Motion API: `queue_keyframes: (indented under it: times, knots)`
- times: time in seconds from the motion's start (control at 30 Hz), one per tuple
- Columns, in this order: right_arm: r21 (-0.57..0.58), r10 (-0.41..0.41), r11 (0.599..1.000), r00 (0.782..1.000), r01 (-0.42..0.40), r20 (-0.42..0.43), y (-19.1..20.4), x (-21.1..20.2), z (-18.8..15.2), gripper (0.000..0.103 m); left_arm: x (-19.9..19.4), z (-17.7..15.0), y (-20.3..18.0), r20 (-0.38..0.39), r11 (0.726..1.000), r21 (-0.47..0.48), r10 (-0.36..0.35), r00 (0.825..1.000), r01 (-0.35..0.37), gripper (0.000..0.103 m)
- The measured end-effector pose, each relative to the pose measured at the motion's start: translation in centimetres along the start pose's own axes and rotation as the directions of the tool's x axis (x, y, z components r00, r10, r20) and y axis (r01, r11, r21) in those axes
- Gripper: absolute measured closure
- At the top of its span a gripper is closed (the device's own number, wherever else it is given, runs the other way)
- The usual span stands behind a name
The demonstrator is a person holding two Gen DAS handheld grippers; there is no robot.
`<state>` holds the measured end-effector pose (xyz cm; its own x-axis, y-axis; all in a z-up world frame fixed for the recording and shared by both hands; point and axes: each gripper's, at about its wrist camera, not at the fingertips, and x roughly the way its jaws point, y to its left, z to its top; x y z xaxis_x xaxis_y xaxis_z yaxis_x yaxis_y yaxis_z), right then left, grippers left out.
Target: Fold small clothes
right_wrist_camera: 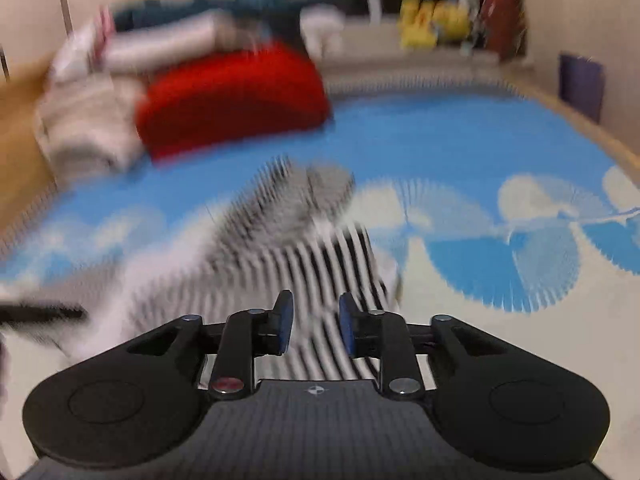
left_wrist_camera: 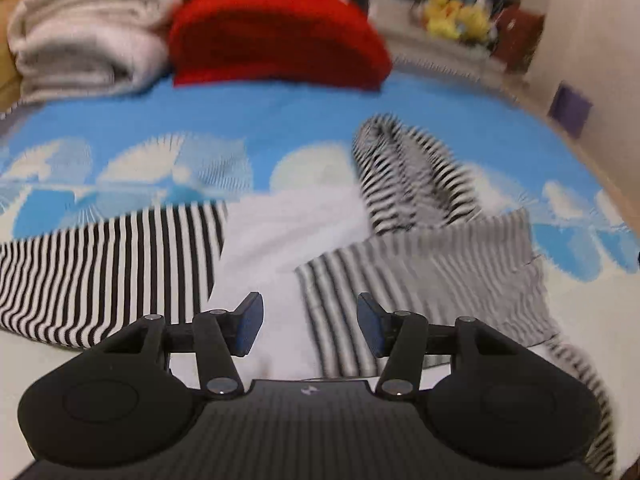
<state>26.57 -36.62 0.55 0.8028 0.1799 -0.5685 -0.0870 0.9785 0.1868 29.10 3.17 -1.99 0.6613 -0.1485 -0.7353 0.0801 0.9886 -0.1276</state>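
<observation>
Striped garment [left_wrist_camera: 420,264] lies spread on the blue-and-white patterned bed cover [left_wrist_camera: 280,128], black-and-white stripes with a plain white middle panel [left_wrist_camera: 288,232]. Left wrist view: one striped part flat at the left [left_wrist_camera: 100,272], one sleeve [left_wrist_camera: 404,176] reaching away at upper right, a greyer striped fold across the right side.

My left gripper [left_wrist_camera: 310,326] stands with jaws wide apart, nothing between the blue pads [left_wrist_camera: 250,326]; it sits over the white panel, beside the edge of the striped fold. Whether the pads touch the cloth, I cannot tell.

My right gripper [right_wrist_camera: 314,326] also has its jaws parted, narrower gap, blue pads [right_wrist_camera: 285,326] on either side of striped fabric [right_wrist_camera: 320,264] seen beyond them. No cloth visibly pinched. This view is heavily blurred, so details of the garment here are uncertain.

Far end of the bed: red cushion [left_wrist_camera: 276,36], touching a folded cream blanket [left_wrist_camera: 88,32] at its left. Yellow plush toys [left_wrist_camera: 456,14] on a ledge beyond, well apart from the garment. Purple patch [left_wrist_camera: 568,108] low on the pale wall at right
</observation>
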Motion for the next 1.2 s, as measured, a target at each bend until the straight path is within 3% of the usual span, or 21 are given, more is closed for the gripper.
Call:
queue_keyframes:
  times: [0.07,0.13,0.23,0.4,0.5,0.6,0.7,0.8,0.9,1.2]
  knots:
    - [0.022,0.025,0.999,0.995,-0.027,0.093,0.9,-4.2,-0.3,0.053,-2.7,-0.4,-0.9,0.043,1.000,-0.001,-0.029,0.999,0.029,0.044]
    - [0.024,0.052,0.998,0.986,-0.056,0.161,1.4,-8.1,-1.3,0.047,-5.3,-0.7,-1.9,0.076,0.999,0.011,-0.035,0.997,0.034,0.044]
    - [-0.003,0.046,0.999,0.975,-0.047,0.217,1.6,-12.1,-3.7,0.043,-9.1,-2.0,-3.3,0.122,0.997,0.052,-0.061,0.991,0.055,0.044]
    - [0.021,0.014,1.000,0.975,-0.019,0.222,1.2,-15.4,-8.2,0.043,-14.5,-7.4,-4.7,0.148,0.987,0.126,-0.115,0.982,0.097,0.041]
    - [0.016,-0.036,0.999,0.975,0.033,0.221,1.6,-16.6,-10.9,0.043,-15.1,-11.7,-5.1,0.152,0.979,0.167,-0.142,0.978,0.116,0.040]
    - [-0.010,-0.079,0.997,0.976,0.083,0.203,2.1,-17.4,-12.6,0.043,-13.5,-14.5,-5.8,0.106,0.974,0.226,-0.038,0.994,0.013,0.040]
    - [-0.016,-0.101,0.994,0.975,0.106,0.197,2.2,-18.0,-13.3,0.043,-13.2,-14.6,-5.0,0.101,0.985,0.166,-0.057,0.993,0.040,0.040]
    - [0.032,-0.105,0.994,0.975,0.101,0.195,1.7,-18.7,-13.7,0.043,-13.0,-14.7,-4.4,0.095,0.989,0.149,-0.030,0.995,0.016,0.040]
    - [0.082,-0.110,0.992,0.974,0.095,0.199,1.3,-19.6,-14.1,0.043,-13.0,-14.8,-3.5,0.071,0.993,0.114,-0.045,0.996,0.036,0.040]
    - [0.090,-0.102,0.992,0.970,0.084,0.219,2.2,-22.3,-14.0,0.043,-14.2,-15.0,-3.1,0.092,0.987,0.146,-0.077,0.993,0.063,0.038]
